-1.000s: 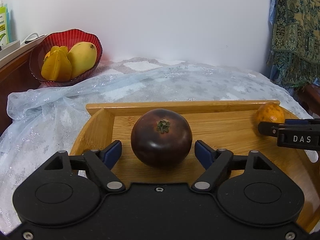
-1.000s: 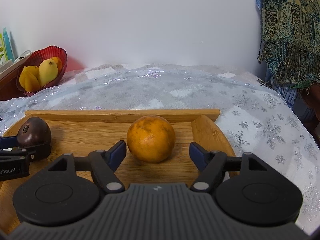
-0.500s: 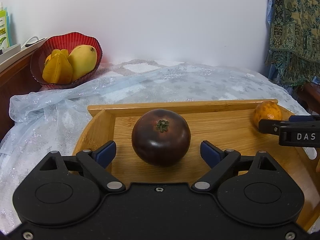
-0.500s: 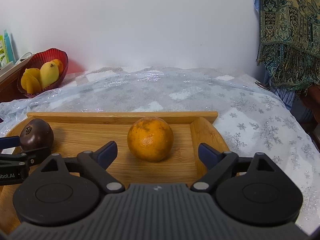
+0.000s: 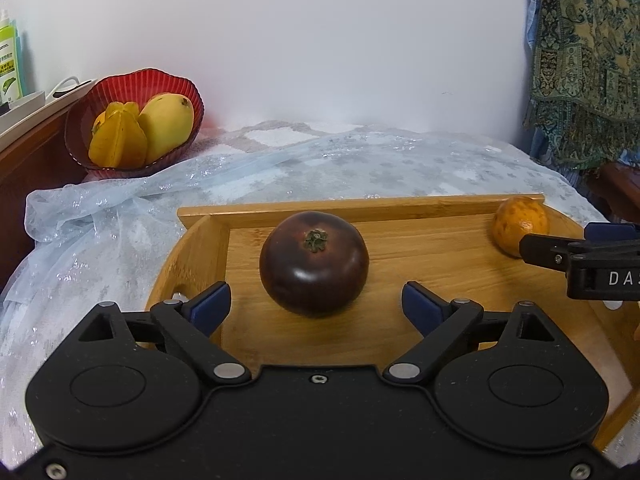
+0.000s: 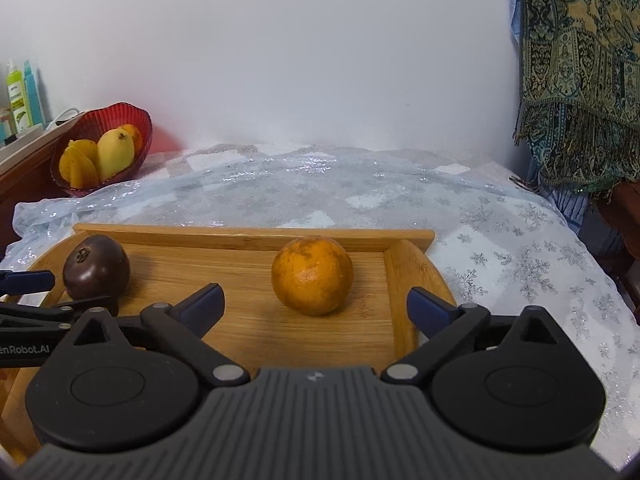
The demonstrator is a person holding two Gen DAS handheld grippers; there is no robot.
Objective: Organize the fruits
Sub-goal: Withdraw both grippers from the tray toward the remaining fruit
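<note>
A low surface draped in a sheer, glittering snowflake cloth carries the whole arrangement; its soft folds bunch at the left edge. On it lies a bamboo tray, flat-floored with a straight raised back rail and rounded side walls, evidently serving as the sorting area, its walls keeping round fruit from rolling off. Behind it to the left, a ribbed, translucent red bowl holds a smooth yellow mango and a ridged starfruit.

The left gripper frames a dark purple fruit, glossy, flattened-round, with a dry green calyx on top. Its jaws have just been opening; the blue pads stand clear on either side, the fruit resting freely on the tray floor.

The right gripper likewise has just been spreading its jaws around an orange, matt, dimpled and brown-speckled, which sits untouched near the tray's right wall. Both fruits appear set down and let go, well apart from each other.
</note>
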